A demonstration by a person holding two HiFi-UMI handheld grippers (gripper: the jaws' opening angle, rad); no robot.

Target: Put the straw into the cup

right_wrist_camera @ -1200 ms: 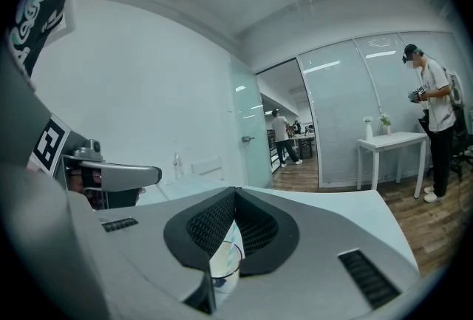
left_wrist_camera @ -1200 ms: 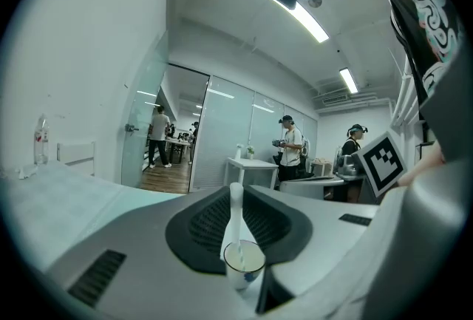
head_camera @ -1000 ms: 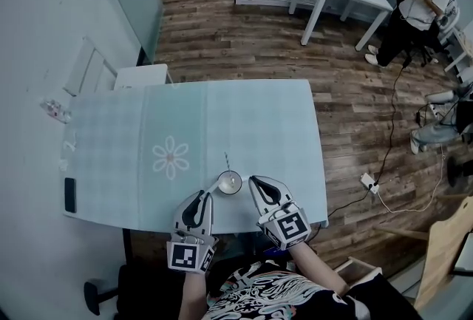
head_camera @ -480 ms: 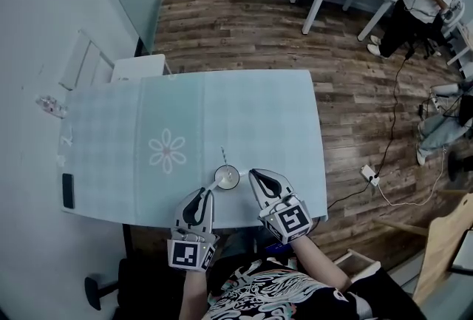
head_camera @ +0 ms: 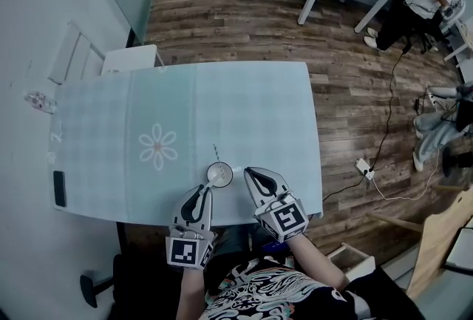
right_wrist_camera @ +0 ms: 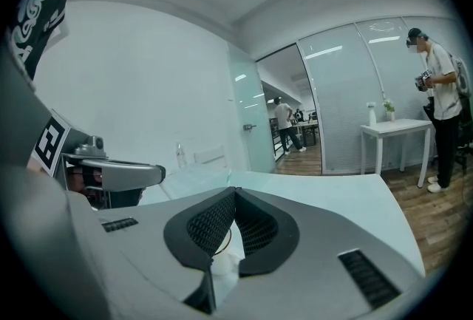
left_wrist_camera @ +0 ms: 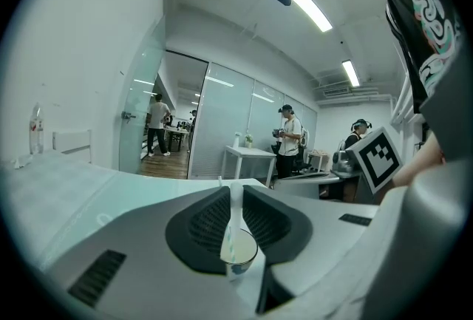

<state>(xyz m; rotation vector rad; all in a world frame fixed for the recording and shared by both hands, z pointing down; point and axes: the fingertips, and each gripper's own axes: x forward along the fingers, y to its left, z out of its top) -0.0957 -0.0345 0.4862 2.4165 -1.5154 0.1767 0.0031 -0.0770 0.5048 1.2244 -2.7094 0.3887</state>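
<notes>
The big table (head_camera: pixel 244 104) has a checked cloth. At its near edge, the left gripper (head_camera: pixel 202 190) and right gripper (head_camera: pixel 249 172) both have their jaws pressed together, holding nothing. The small round cup (head_camera: pixel 219 174) sits just past their tips, between them. The thin striped straw (head_camera: pixel 216 156) stands in it, leaning away from the person.

white strip (left_wrist_camera: pixel 235 209) between fingers of left gripper (left_wrist_camera: pixel 236 187), unidentifiable, cup (right_wrist_camera: pixel 222 263) mostly hidden behind right gripper (right_wrist_camera: pixel 235 191)

The cup (head_camera: pixel 219 175), with the straw (head_camera: pixel 216 154) in it, stands near the table's (head_camera: pixel 244 104) front edge, between the left gripper (head_camera: pixel 202 190) and the right gripper (head_camera: pixel 248 173); a phone (head_camera: pixel 58 189) lies far left.
</notes>
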